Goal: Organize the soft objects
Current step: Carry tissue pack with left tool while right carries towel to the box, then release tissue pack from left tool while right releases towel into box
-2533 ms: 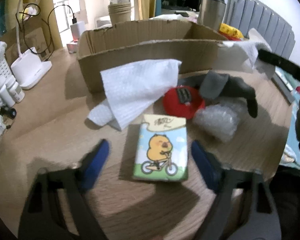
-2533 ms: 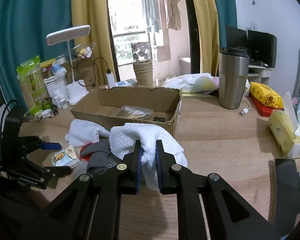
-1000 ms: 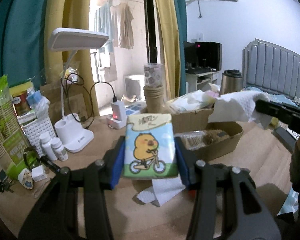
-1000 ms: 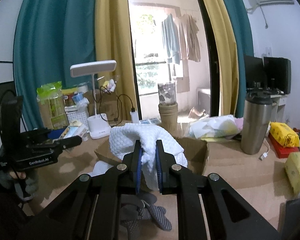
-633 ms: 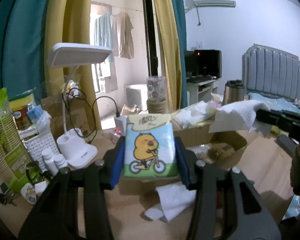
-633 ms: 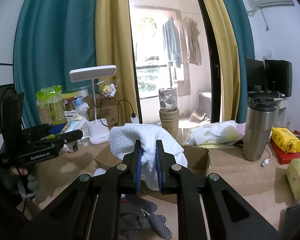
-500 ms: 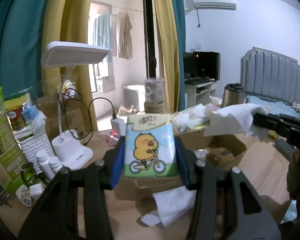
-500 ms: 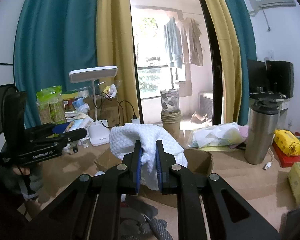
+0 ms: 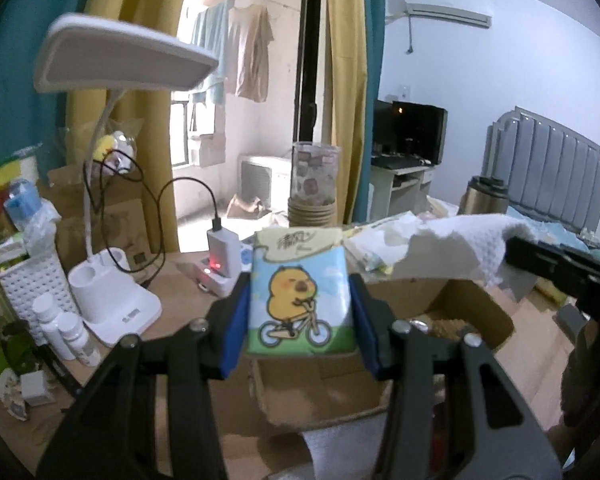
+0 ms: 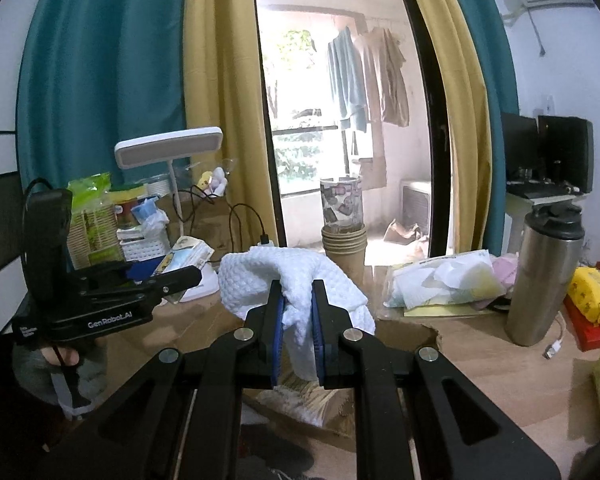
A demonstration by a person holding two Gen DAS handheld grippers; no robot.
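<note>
- The left gripper [image 9: 300, 320] is clamped on the tissue pack [image 9: 300, 294], blue pads pressed against its two sides, the cartoon face toward the camera. A few seconds ago the pack lay flat on the table between spread fingers; it now rides in the air.
- Below and just ahead of the left gripper sits the open cardboard box [image 9: 380, 360]. Over the last second its near wall has slid closer under the pack, so I judge this carry is close to a drop-in.
- The right gripper [image 10: 296, 320] is pinched tight on the white quilted cloth [image 10: 292, 280], which bunches above its fingertips and hangs between them. That grip looks the same as in the earlier views; only the scene behind it has shifted.
- From the right gripper, the box lies directly beneath and ahead, with some packaged contents visible under the fingers.
- Seen from the left gripper, the cloth hangs off to the right, over the box's far side; both soft items have converged on the same container.
- What remains, by my reading, is lowering each item into the box and letting go. Loose items lie on the table near the box, blurred.
</note>
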